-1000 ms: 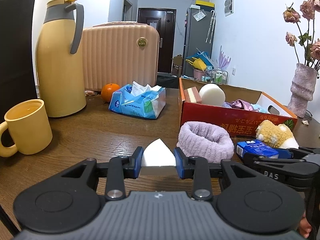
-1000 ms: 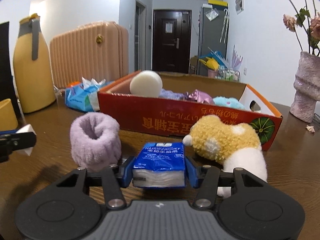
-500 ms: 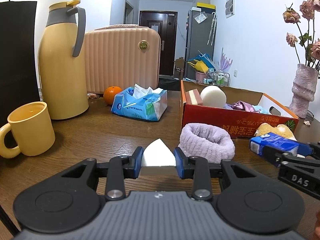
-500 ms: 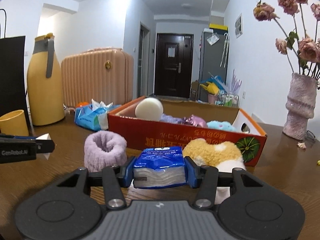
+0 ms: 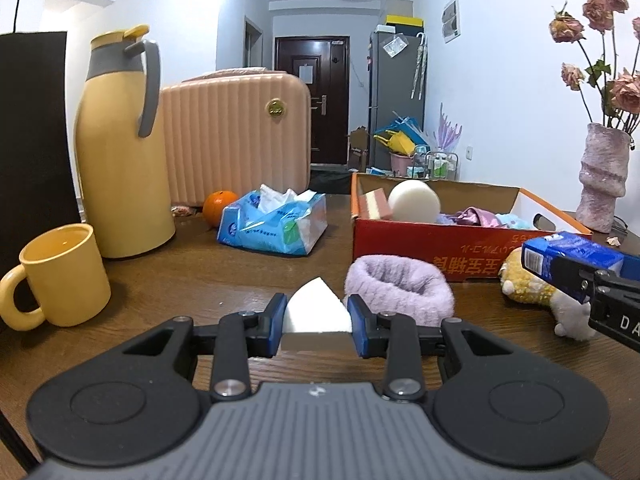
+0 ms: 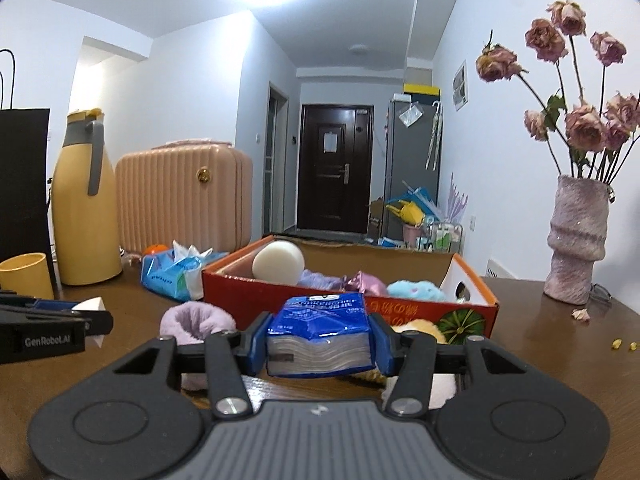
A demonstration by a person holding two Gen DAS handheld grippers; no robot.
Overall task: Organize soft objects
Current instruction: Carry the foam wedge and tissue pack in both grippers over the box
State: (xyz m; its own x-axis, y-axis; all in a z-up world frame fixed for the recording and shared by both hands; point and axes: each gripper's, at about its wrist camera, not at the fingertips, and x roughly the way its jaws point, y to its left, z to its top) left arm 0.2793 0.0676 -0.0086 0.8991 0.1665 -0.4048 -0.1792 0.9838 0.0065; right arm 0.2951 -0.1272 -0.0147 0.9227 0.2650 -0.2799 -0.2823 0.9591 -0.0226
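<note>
My left gripper [image 5: 317, 322] is shut on a white wedge sponge [image 5: 316, 314], held low over the wooden table. My right gripper [image 6: 319, 342] is shut on a blue tissue pack [image 6: 320, 330], lifted in front of the red cardboard box [image 6: 348, 300]; the same pack [image 5: 570, 258] shows at the right of the left wrist view. The box [image 5: 460, 246] holds a round white sponge [image 5: 414, 202], a pink sponge block [image 5: 374, 204] and soft cloth items. A lilac fuzzy band [image 5: 400, 286] and a yellow plush toy [image 5: 528, 286] lie on the table before the box.
A yellow mug [image 5: 60, 276], a yellow thermos jug [image 5: 120, 148], a pink case [image 5: 236, 136], an orange [image 5: 218, 206] and an open blue tissue bag [image 5: 274, 226] stand at the left. A pink vase [image 6: 576, 240] with dried roses stands at the right.
My right gripper has risen with the blue tissue pack and tipped upward, so the box now sits lower in its view. My left gripper still holds the white sponge in place.
</note>
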